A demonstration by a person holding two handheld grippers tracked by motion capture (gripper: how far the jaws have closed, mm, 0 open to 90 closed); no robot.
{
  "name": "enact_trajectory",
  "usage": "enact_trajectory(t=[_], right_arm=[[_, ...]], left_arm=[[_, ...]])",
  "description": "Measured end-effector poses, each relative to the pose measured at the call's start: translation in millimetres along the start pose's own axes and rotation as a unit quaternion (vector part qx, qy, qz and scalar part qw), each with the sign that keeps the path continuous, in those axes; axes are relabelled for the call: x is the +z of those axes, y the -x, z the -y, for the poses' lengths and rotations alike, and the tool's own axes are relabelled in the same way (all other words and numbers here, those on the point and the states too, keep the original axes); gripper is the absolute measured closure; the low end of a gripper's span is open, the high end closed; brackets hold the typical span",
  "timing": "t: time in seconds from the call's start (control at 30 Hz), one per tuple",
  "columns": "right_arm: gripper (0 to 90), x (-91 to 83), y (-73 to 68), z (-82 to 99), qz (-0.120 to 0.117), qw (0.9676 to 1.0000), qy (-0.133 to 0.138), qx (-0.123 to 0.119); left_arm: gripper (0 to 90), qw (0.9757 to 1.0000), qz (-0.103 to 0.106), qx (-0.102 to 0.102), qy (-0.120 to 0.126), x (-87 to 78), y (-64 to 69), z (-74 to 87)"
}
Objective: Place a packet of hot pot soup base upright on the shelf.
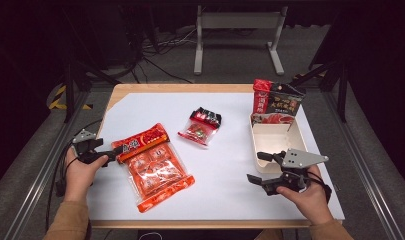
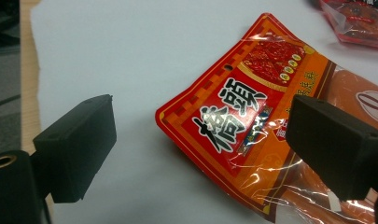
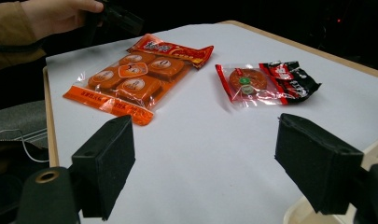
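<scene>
Black pads of your left tongs (image 2: 196, 144) stand wide around the red header of the orange seasoning packet (image 1: 152, 167), flat on the counter (image 1: 225, 165); slick, floppy film; pinch that stiffer header; right tongs (image 1: 262, 167) wide, idle.

room dark | grey floor (image 1: 230, 60) | metal stand (image 1: 238, 22) | floor cables (image 1: 160, 45)
</scene>
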State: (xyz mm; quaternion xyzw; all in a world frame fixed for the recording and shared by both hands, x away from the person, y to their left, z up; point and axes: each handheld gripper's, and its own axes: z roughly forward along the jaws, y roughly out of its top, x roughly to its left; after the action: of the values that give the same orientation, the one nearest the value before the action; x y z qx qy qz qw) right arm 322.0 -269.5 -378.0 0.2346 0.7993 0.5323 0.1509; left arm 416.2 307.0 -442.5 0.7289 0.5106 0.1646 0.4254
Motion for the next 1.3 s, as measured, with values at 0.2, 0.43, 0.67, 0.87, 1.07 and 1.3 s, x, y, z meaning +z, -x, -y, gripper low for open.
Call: enact_trajectory(t=[0.2, 0.43, 0.67, 0.87, 1.07, 1.3], right_arm=[[19.8, 4.3, 0.3, 3.8, -0.005, 0.9999, -0.009, 0.007], [19.8, 9.5, -1.3, 6.0, -0.011, 0.9997, -0.019, 0.006], [19.6, 11.5, -1.8, 7.0, -0.013, 0.9996, -0.024, 0.005], [19.6, 10.9, -1.8, 7.2, -0.012, 0.9996, -0.024, 0.002], [19.5, 10.3, -1.5, 7.7, -0.012, 0.9996, -0.025, 0.004], [19.3, 11.1, -1.3, 7.9, -0.015, 0.9996, -0.025, 0.004]], left_arm=[[9.7, 0.9999, 0.003, -0.009, -0.014, 4.6, -1.8, 1.2], [10.0, 0.9989, 0.001, -0.024, -0.041, 9.6, -5.0, 3.5], [15.5, 0.9983, 0.028, -0.021, -0.047, 15.2, -3.2, 4.0], [24.8, 0.9970, 0.058, -0.030, -0.042, 19.5, -1.8, 5.6], [40.5, 0.9954, 0.083, -0.024, -0.043, 21.4, 2.3, 4.9], [68.5, 0.9961, 0.069, -0.022, -0.051, 23.3, 3.9, 5.5]])
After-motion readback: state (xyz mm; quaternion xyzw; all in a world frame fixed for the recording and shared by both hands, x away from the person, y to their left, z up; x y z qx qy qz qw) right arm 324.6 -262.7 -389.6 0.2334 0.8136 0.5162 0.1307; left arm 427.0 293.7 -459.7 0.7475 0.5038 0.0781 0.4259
